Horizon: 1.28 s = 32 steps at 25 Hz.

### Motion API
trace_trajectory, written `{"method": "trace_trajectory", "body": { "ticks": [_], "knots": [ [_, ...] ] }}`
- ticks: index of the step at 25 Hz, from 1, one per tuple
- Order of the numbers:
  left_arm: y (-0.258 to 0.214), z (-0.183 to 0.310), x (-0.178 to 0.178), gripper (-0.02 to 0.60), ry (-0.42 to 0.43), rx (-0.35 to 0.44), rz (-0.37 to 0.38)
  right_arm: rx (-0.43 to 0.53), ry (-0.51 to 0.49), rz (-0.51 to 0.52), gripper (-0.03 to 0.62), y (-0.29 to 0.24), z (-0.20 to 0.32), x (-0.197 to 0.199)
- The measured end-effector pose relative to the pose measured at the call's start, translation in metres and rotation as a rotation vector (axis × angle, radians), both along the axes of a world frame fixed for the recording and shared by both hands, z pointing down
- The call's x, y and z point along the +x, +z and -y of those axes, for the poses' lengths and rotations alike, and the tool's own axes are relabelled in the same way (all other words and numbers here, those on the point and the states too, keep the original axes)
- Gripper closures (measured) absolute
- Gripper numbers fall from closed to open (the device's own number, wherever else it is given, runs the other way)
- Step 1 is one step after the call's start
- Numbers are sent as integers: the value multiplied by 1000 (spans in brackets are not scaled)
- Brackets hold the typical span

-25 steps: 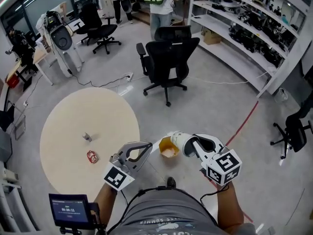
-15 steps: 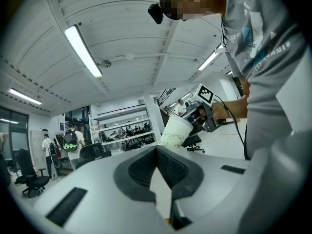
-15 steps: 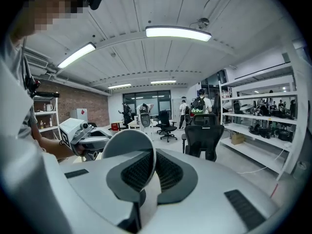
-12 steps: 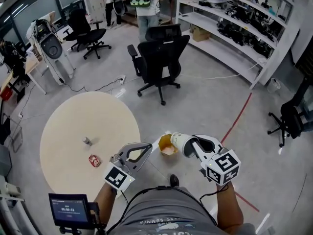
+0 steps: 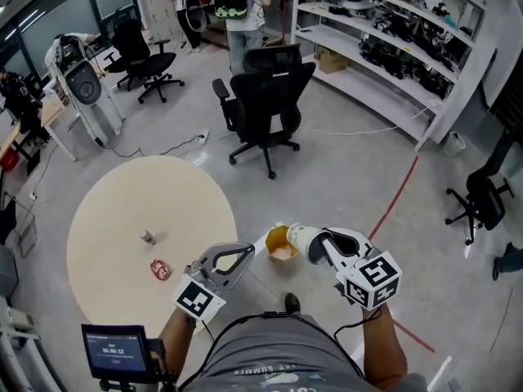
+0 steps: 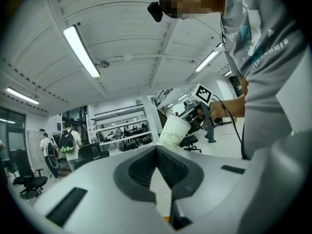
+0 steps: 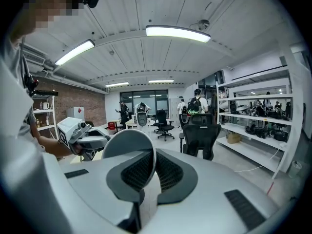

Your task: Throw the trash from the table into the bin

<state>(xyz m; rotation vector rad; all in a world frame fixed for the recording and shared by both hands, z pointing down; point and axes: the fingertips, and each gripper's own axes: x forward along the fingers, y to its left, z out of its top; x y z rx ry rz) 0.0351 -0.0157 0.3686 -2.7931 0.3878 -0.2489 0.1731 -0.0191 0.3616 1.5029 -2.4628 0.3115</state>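
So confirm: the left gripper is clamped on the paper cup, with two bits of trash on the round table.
Wrong gripper: the right gripper is clamped on the paper cup, as the right gripper view shows. Two bits of trash are on the round table.

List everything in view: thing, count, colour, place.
round table: 1, beige, left
crushed can: 1, red, on the table near its close edge
small container: 1, grey, on the table just beyond the can; too small to identify
paper cup: 1, white outside, yellow inside, over the floor
office chairs: at least 3, black, centre, back left, right edge
shelving: 1, white, back right, loaded with dark gear
floor line: 1, red, right
people: 2, standing far back
screen: 1, dark, lower left
left gripper: grey, shut, empty, by the table's edge
right gripper: grey, shut on the paper cup's wall
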Motion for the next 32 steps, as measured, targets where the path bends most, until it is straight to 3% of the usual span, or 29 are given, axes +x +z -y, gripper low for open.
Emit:
{"method": "trace_trajectory", "body": {
  "ticks": [14, 22, 27, 32],
  "knots": [
    [19, 14, -9, 540, 7, -44, -20, -55, 20, -17, 574, 20, 10, -7],
    [61, 51, 3, 540, 11, -132, -10, -100, 16, -8, 574, 62, 51, 1],
    [93, 89, 37, 540, -4, -199, 45, -192, 14, 28, 574, 109, 94, 33],
    [166, 163, 100, 540, -42, -335, 66, -289, 39, 68, 574, 192, 172, 92]
  ]
}}
